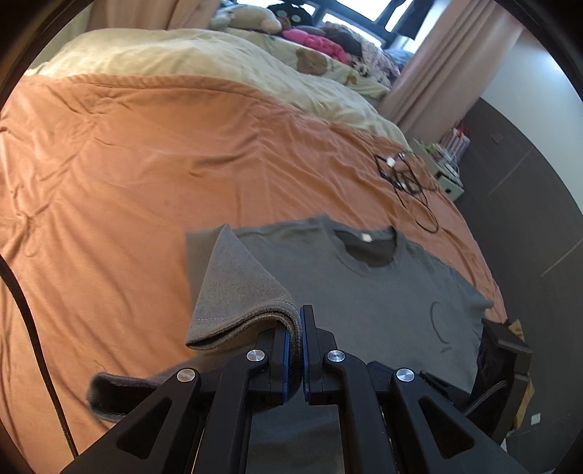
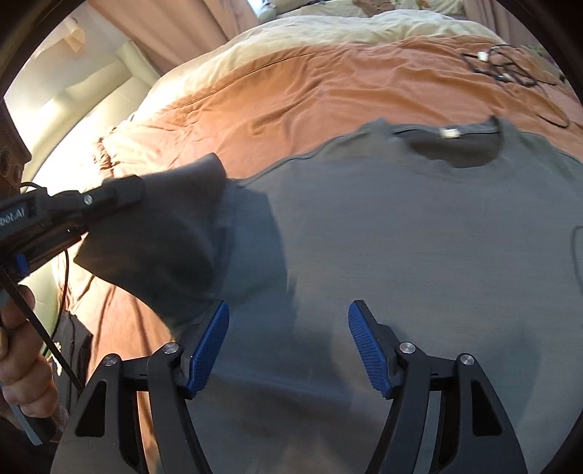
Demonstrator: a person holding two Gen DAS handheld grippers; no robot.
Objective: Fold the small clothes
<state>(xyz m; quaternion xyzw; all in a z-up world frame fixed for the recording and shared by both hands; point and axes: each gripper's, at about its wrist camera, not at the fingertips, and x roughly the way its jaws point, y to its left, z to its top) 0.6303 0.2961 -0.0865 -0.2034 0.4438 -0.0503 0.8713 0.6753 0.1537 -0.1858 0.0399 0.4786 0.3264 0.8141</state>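
Observation:
A grey T-shirt (image 1: 382,291) lies front up on the orange bedspread (image 1: 127,182), collar away from me. My left gripper (image 1: 301,324) is shut on the hem of the shirt's left sleeve (image 1: 237,291) and holds it lifted and folded over toward the body. In the right wrist view the same shirt (image 2: 419,237) fills the middle, and the left gripper (image 2: 135,191) shows at the left holding the raised sleeve (image 2: 175,233). My right gripper (image 2: 288,328) is open and empty, hovering over the shirt's lower body.
A tangle of black cables (image 1: 404,175) lies on the bedspread beyond the collar. A cream duvet (image 1: 182,54) and soft toys (image 1: 309,32) are at the bed's far end. A dark wardrobe (image 1: 528,218) stands right of the bed.

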